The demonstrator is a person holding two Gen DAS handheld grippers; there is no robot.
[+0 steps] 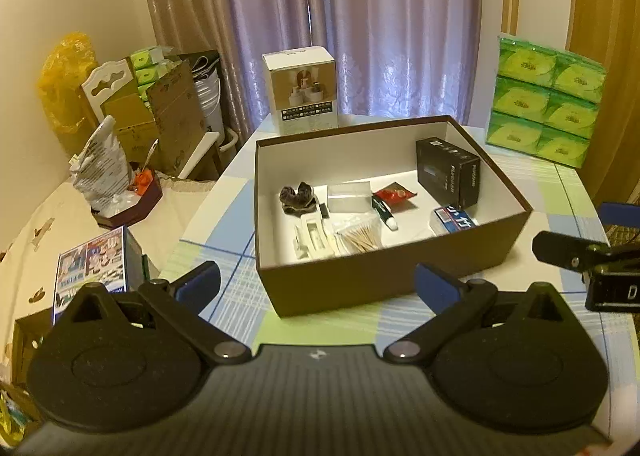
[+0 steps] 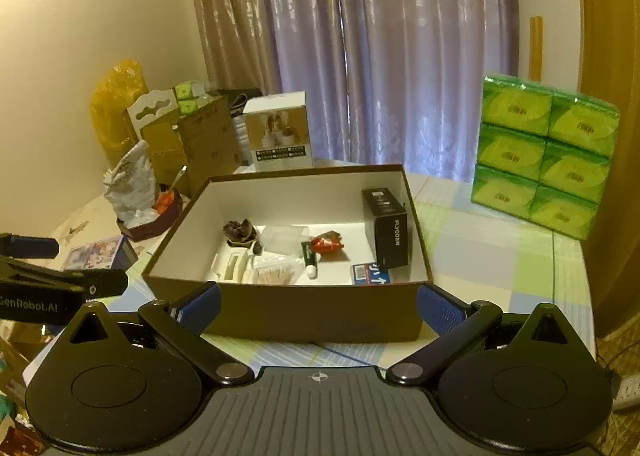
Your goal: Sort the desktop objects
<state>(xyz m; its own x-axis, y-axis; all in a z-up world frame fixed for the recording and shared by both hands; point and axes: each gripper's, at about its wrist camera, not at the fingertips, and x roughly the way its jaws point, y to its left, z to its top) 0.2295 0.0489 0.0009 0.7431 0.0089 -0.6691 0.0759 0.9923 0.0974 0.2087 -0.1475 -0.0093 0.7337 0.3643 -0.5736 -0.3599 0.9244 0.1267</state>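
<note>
I have both tools hanging short of the brown box (image 2: 312, 312), which sits on the checked surface (image 2: 492, 252) with its open top toward me. My left hand-held gripper (image 1: 316, 284) has its jaws spread wide with nothing between them, and my right hand-held gripper (image 2: 318, 306) is the same, its blue pads flanking the near wall of the box without touching it.

The sorting looks nearly finished to me: the surface around the box shows no loose small items, only a white carton (image 1: 300, 90) behind it and a green tissue pack (image 2: 544, 152) well off to the right. Inside lie a black carton (image 2: 386, 234) standing at the right wall, a red packet (image 2: 328, 243), a green tube (image 2: 309, 256), a bundle of cotton swabs (image 1: 360, 240), a clear bag (image 1: 347, 197), a dark clip (image 1: 297, 196), and a blue-labelled pack (image 1: 454, 219) in the near right corner.

If I shift the box, I'd take opposite walls, one tool each, and keep it level so nothing slides.

Its long axis runs left to right across my view. The tube points its white cap toward me.
</note>
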